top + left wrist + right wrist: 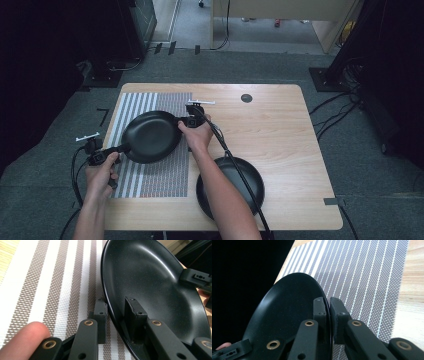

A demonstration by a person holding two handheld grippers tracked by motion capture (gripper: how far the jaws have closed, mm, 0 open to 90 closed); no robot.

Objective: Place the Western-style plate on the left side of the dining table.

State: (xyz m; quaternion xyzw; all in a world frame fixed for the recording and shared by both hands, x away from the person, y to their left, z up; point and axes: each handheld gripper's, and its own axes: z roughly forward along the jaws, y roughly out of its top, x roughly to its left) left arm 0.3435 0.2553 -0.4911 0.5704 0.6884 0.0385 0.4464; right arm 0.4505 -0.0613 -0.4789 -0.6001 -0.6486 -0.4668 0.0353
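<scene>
A round black pan (150,136) sits over the striped placemat (155,177), held at opposite rims by both grippers. My left gripper (119,149) is shut on its near-left rim; in the left gripper view the rim runs between the jaws, one outside and one inside the pan (150,285). My right gripper (182,121) is shut on the far-right rim; its jaws pinch the pan (287,315) edge tightly in the right gripper view. Whether the pan touches the mat cannot be told.
A second black pan (250,180) rests on the wooden table (285,135) at the near right, partly hidden by the right forearm. A dark round grommet (246,98) lies near the far edge. Cables trail off the table's near side.
</scene>
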